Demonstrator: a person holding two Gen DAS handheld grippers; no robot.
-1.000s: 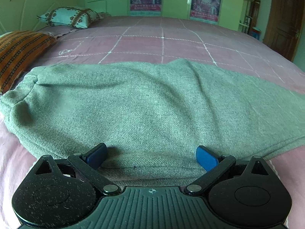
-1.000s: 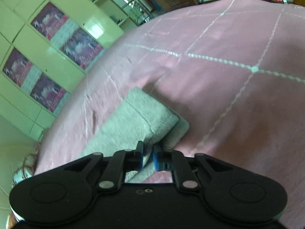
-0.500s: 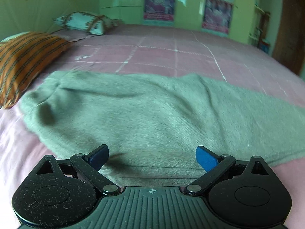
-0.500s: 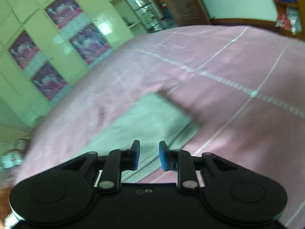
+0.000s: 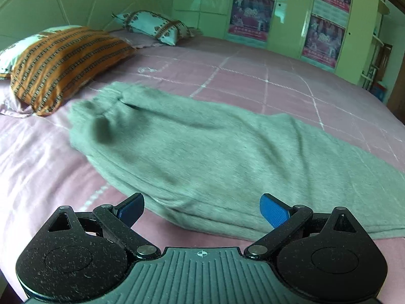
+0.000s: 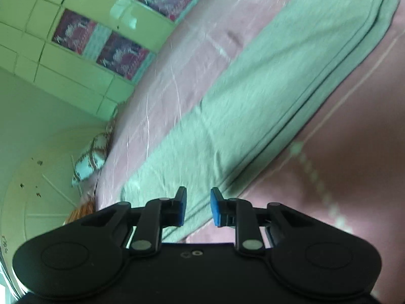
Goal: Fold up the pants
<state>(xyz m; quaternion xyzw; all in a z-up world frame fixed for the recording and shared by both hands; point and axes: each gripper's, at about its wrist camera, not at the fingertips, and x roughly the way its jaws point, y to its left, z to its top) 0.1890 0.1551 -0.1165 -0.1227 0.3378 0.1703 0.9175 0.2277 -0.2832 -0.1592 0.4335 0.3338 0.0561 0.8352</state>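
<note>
Looking through the left wrist view, the grey pants (image 5: 227,157) lie long across the pink bed sheet (image 5: 265,76), running from the gathered waistband in the middle left of the frame toward the right edge; they appear already folded lengthwise, one leg over the other. The left gripper (image 5: 202,209) hovers at the bottom centre with its blue fingers spread wide and holding nothing, just short of the near edge of the cloth. An orange striped pillow (image 5: 60,63) sits at the upper left, close to the waistband, and a patterned pillow (image 5: 154,26) lies farther back; neither looks to block a fold. In the tilted, blurred right wrist view, the pants stretch from the bottom centre to the upper right, stacked edges showing. The right gripper (image 6: 198,206) has its fingers parted, empty. Crosswise folds seem left to do.
</note>
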